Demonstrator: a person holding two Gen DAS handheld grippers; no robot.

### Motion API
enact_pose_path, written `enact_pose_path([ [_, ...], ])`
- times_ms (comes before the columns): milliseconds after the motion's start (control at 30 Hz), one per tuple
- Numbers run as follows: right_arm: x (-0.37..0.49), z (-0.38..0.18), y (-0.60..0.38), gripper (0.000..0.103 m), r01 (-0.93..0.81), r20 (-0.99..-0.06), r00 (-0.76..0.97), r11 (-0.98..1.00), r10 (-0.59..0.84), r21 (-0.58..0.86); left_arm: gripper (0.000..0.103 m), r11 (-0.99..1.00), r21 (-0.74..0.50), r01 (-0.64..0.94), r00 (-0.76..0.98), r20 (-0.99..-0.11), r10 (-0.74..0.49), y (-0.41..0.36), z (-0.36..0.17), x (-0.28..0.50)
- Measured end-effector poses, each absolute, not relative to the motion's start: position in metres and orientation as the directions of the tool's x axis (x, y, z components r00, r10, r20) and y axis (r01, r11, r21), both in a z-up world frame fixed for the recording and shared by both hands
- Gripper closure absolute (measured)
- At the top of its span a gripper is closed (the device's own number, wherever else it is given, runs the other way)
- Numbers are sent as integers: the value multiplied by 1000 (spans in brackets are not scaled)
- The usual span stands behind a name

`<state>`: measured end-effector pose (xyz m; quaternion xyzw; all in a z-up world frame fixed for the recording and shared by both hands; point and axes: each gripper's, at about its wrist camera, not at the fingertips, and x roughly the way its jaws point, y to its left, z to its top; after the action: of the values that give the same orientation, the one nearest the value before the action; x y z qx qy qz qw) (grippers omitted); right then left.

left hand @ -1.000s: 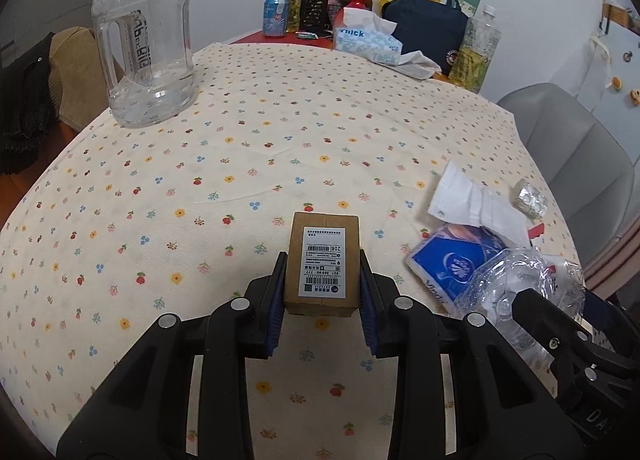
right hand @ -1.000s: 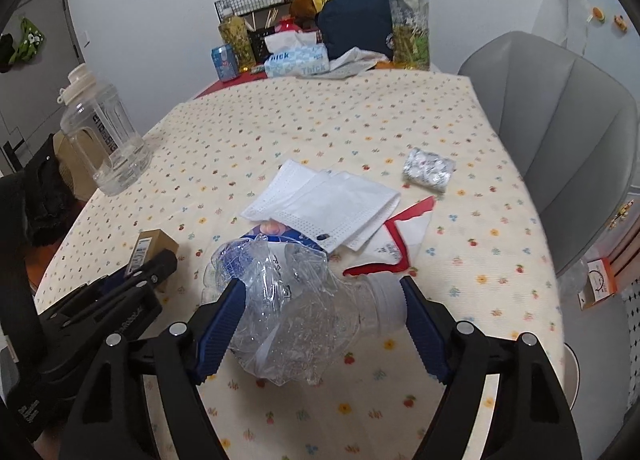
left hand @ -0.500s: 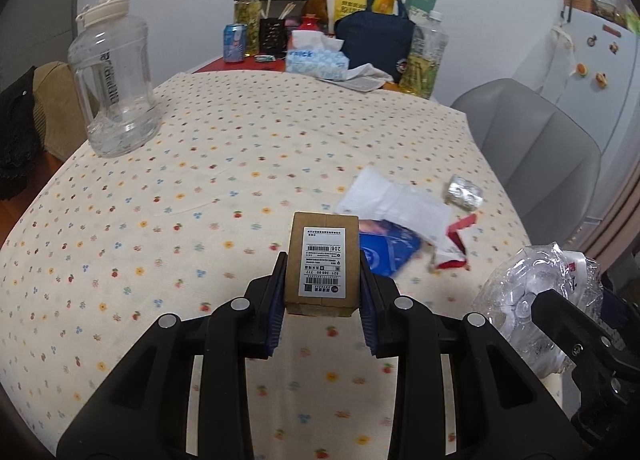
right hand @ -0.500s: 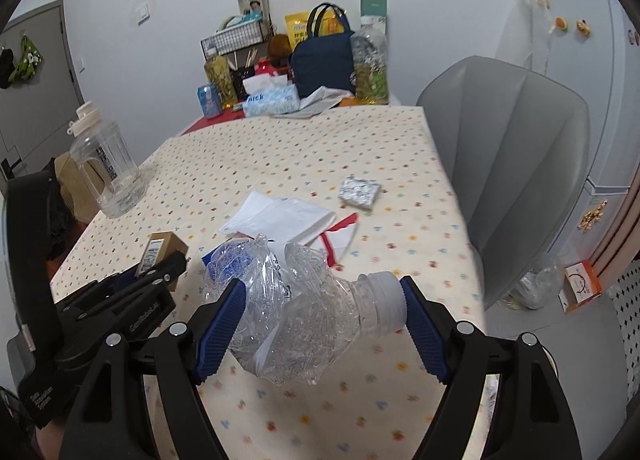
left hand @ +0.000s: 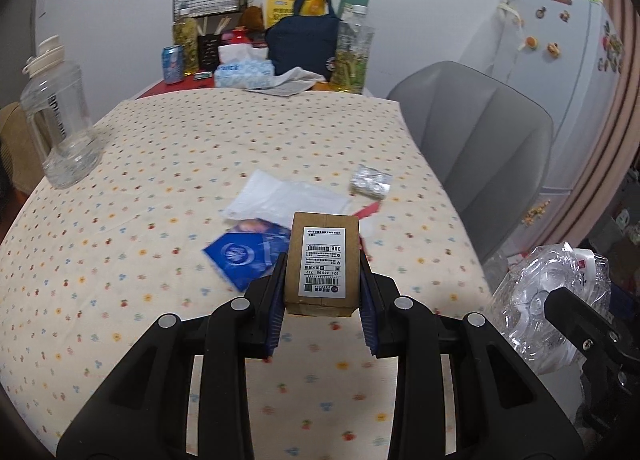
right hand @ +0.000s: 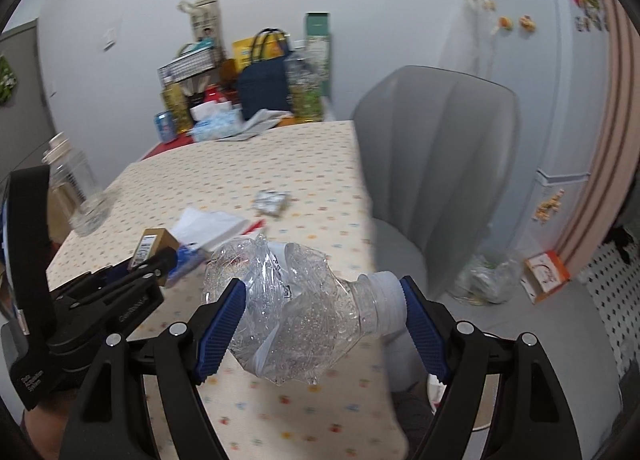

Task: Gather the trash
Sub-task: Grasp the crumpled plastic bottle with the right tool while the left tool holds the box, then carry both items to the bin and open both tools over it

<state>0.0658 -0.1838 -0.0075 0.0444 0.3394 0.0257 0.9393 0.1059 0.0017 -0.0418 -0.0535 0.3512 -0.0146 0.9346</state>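
My left gripper (left hand: 322,292) is shut on a small brown cardboard box (left hand: 322,264) with a white barcode label, held above the near part of the table. My right gripper (right hand: 320,324) is shut on a crushed clear plastic bottle (right hand: 296,316) with a white cap, held over the table's right edge; the bottle also shows in the left wrist view (left hand: 548,300). On the flowered tablecloth (left hand: 160,164) lie a white paper bag (left hand: 284,196), a blue wrapper (left hand: 244,256), a silver blister pack (left hand: 370,182) and a red-edged scrap (left hand: 368,212).
A large clear water jug (left hand: 58,120) stands at the table's left. The far end holds a tissue pack (left hand: 244,72), a navy bag (left hand: 306,40), a can, bottles and a wire basket. A grey chair (right hand: 432,164) is right of the table. A clear trash bag (right hand: 486,276) sits on the floor by the fridge.
Both grippers have lifted and drawn back and to the right, carrying the box and the crushed bottle. The bottle now hangs past the table's right edge, with chair and floor in view.
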Motion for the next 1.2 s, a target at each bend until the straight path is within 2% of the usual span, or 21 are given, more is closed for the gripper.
enact_pose_path([
  [667, 42, 4, -306, 27, 248, -627, 766, 965, -142, 85, 71, 967, -48, 250, 727, -650, -221, -145, -32, 112],
  [1200, 27, -23, -395, 27, 397, -669, 709, 910, -222, 119, 71, 925, 10, 379, 667, -696, -266, -237, -47, 116],
])
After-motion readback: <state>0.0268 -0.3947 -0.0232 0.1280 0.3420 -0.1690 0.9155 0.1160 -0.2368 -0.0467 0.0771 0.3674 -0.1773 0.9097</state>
